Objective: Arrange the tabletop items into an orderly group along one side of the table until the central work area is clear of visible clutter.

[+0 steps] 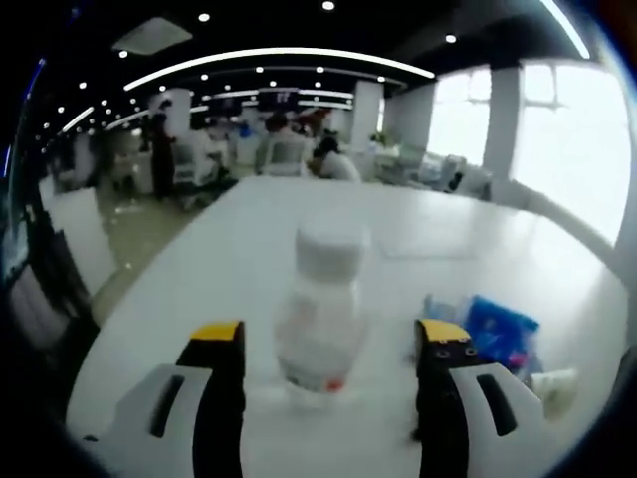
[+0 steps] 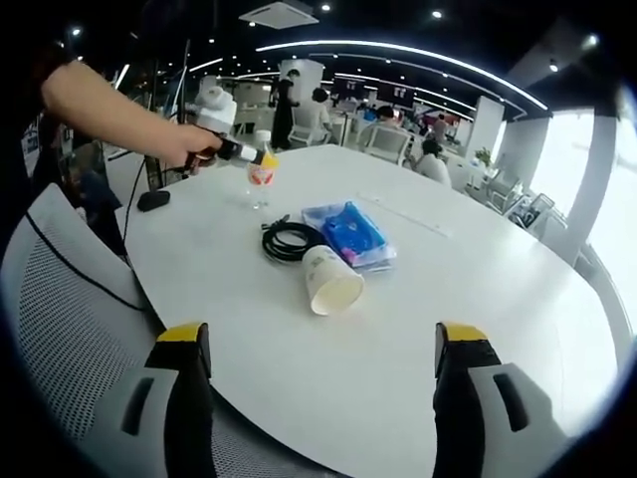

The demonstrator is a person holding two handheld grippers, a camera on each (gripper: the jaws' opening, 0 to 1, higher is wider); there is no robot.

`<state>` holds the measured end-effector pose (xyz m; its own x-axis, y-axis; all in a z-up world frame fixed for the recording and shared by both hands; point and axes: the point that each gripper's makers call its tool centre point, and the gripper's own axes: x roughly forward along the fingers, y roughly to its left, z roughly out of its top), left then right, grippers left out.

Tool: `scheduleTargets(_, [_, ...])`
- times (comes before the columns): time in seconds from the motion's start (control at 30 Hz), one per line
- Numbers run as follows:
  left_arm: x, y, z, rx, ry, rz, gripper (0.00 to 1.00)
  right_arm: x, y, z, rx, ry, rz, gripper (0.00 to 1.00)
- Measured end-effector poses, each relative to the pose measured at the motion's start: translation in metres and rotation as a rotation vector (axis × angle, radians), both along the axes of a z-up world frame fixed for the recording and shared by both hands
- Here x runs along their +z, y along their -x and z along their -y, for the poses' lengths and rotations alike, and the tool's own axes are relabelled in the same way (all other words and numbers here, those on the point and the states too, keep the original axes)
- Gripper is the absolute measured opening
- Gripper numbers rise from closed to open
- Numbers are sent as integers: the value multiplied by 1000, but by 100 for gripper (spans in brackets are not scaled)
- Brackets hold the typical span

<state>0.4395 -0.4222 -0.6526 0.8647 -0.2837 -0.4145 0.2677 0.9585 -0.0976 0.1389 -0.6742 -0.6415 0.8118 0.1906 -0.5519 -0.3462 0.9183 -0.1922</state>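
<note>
Mostly blurred: bottle [image 1: 321,304] between left gripper [image 1: 331,349] jaws.

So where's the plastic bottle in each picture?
Left gripper view: the plastic bottle stands upright and blurred at lower centre, between this gripper's open jaws.
Right gripper view: the bottle is small at upper left on the far side of the table, at the tips of the left gripper in the person's hand.
Shared landmark: the blue packet, right of the bottle in both views.
</note>
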Motion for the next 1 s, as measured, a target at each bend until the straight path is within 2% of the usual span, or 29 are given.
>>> scheduleTargets(0.23, [3, -9, 1, -4, -7, 13, 64, -1, 0, 1, -2, 4, -5, 92])
scheduleTargets(0.53, [6, -18, 2, -24, -16, 23, 50, -3, 1, 1, -1, 14, -12, 91])
scheduleTargets(0.67, [9, -21, 3, -35, -28, 31, 40, -3, 1, 2, -1, 20, -12, 91])
scheduleTargets(1.0, [9, -23, 4, -54, -31, 34, 39, -4, 2, 4, -3, 38, -16, 90])
